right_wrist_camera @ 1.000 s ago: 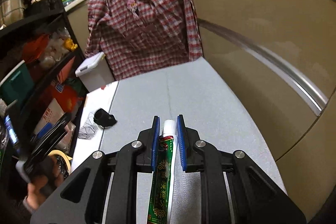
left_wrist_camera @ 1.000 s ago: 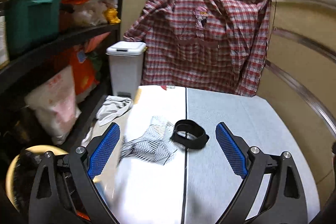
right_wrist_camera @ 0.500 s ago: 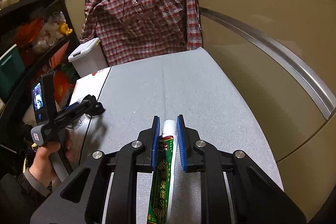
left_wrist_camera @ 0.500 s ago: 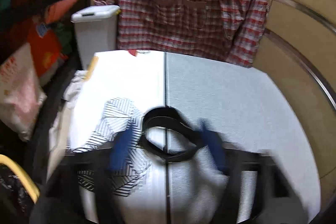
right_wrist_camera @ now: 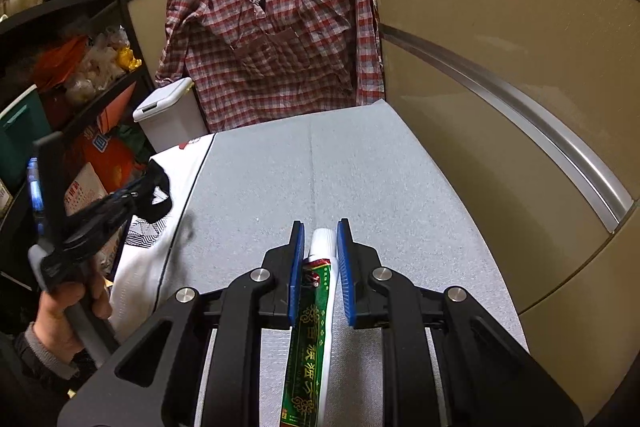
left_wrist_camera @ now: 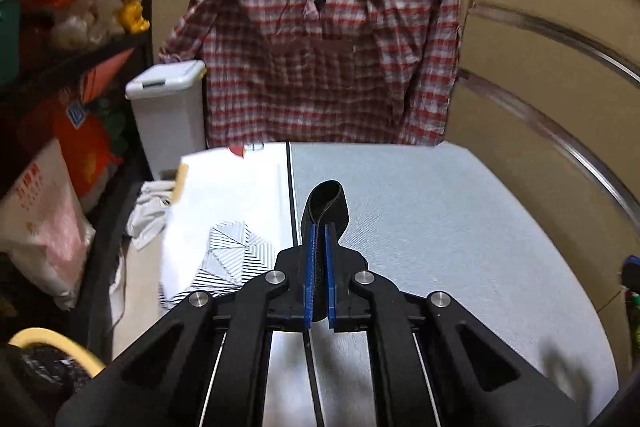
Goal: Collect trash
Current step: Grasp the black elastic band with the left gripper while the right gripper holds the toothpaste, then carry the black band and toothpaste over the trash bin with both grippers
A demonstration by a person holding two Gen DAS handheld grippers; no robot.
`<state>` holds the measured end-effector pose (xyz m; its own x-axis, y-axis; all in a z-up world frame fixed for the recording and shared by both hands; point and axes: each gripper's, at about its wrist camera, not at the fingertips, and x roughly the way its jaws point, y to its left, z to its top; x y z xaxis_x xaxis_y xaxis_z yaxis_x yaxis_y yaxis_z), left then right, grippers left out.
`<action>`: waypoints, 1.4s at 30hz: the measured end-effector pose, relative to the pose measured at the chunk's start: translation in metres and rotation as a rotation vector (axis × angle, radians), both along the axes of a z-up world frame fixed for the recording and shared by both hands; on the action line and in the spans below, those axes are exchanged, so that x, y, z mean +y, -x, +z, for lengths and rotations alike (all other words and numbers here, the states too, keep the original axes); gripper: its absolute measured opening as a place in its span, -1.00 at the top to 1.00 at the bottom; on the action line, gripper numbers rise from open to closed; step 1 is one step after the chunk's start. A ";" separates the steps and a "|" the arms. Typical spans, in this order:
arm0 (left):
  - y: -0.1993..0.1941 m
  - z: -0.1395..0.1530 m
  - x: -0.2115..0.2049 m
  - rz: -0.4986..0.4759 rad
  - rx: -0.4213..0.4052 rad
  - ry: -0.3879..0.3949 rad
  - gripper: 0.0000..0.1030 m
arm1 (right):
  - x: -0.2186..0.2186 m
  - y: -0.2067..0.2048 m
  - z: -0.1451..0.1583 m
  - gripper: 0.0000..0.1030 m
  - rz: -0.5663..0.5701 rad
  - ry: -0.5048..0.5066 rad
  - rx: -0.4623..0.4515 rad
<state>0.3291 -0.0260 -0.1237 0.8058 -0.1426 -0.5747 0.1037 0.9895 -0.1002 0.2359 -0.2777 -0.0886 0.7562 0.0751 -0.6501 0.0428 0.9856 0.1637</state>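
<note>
Left gripper (left_wrist_camera: 319, 255) went from wide open to pinching the black band (left_wrist_camera: 326, 203); right gripper (right_wrist_camera: 319, 251) still clamps the toothpaste tube (right_wrist_camera: 316, 311). Floppy band could slip out mid-carry.

Probably home kitchen, fridge doors (right_wrist_camera: 520, 39), pantry shelves (left_wrist_camera: 72, 39), lidded bin (left_wrist_camera: 168, 107)

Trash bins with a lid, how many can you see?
1. The white lidded bin stands on the floor at the far left end of the table, beside the hanging plaid shirt. Others may be hidden.
</note>
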 end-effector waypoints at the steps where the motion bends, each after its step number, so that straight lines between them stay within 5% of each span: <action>1: 0.009 0.008 0.001 0.001 -0.014 -0.011 0.91 | 0.000 0.002 0.003 0.66 0.002 -0.008 -0.007; 12: 0.104 0.068 0.024 0.084 -0.057 -0.093 0.91 | 0.042 0.031 0.032 0.67 0.119 0.015 -0.099; 27: 0.228 0.115 0.117 0.295 -0.034 -0.174 0.91 | 0.194 0.102 0.061 0.67 0.473 -0.013 -0.176; 42: 0.237 0.099 0.193 0.416 -0.019 -0.190 0.91 | 0.302 0.105 0.040 0.67 0.607 -0.040 -0.089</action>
